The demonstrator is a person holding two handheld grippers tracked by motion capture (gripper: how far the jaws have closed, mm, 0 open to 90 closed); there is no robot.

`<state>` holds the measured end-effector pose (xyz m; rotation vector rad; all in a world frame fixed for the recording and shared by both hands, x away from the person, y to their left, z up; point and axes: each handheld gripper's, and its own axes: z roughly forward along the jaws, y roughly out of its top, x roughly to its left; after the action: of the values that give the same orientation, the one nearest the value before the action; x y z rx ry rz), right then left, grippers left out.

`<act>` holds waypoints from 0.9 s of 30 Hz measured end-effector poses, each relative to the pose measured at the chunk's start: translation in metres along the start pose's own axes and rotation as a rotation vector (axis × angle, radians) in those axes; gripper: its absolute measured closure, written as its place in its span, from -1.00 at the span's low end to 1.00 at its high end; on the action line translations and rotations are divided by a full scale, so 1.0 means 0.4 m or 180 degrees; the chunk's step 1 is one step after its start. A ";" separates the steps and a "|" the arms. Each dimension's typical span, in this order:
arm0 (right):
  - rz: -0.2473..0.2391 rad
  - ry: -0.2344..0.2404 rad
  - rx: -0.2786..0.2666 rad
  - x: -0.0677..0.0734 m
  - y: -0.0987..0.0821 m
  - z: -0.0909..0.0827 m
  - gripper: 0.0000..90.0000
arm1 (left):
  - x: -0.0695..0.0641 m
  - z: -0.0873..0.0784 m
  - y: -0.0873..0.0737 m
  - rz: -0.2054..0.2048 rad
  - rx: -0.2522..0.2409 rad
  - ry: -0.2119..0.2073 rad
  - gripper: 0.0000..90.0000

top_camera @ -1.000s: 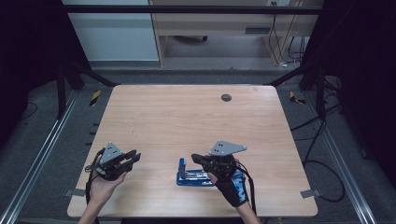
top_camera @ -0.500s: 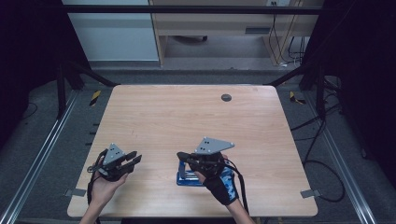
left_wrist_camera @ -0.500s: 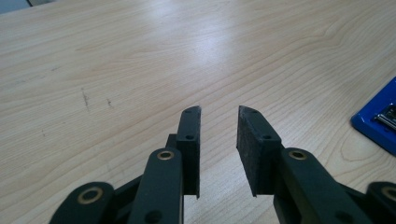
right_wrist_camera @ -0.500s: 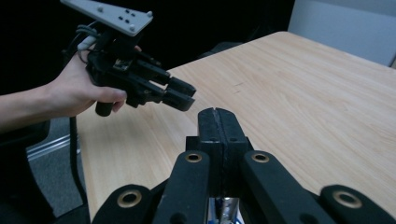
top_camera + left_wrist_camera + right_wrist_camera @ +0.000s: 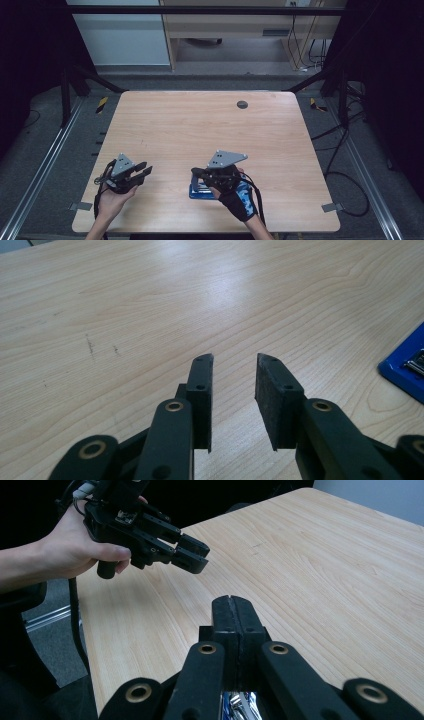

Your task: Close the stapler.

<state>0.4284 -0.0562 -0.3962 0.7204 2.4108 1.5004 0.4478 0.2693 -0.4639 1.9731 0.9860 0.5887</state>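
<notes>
while the right gripper (image 5: 197,172) hovers pressed together directly over the blue case (image 5: 196,192) near the worktop's (image 5: 200,125) front edge, the left gripper (image 5: 144,169), jaws just opening and empty, sits well apart.

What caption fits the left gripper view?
Open black left tool hovering over the pale wooden table, flat blue object at right.

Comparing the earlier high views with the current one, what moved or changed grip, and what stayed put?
The right tongs moved leftward over the blue tray, now covering more of it, with the jaws shut and pads pressed together on nothing. The left tongs stayed in place, and their jaws have just been opening, with nothing between them. The blue tray and the wooden table are unchanged.
</notes>
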 end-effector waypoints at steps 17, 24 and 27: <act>-0.0075 -0.0061 0.0137 0.008 0.001 0.018 1.00 | 0.000 0.000 0.004 0.0003 0.0001 0.0011 0.52; 0.0020 -0.0162 0.0179 -0.023 -0.035 -0.009 1.00 | 0.001 0.005 0.007 0.0027 0.0028 0.0011 0.52; 0.0063 -0.0211 0.0211 -0.036 -0.053 -0.022 1.00 | -0.001 0.005 0.007 0.0030 0.0021 0.0010 0.52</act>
<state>0.4308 -0.0780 -0.4122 0.7973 2.4209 1.3867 0.4502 0.2669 -0.4627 1.9842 0.9822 0.5946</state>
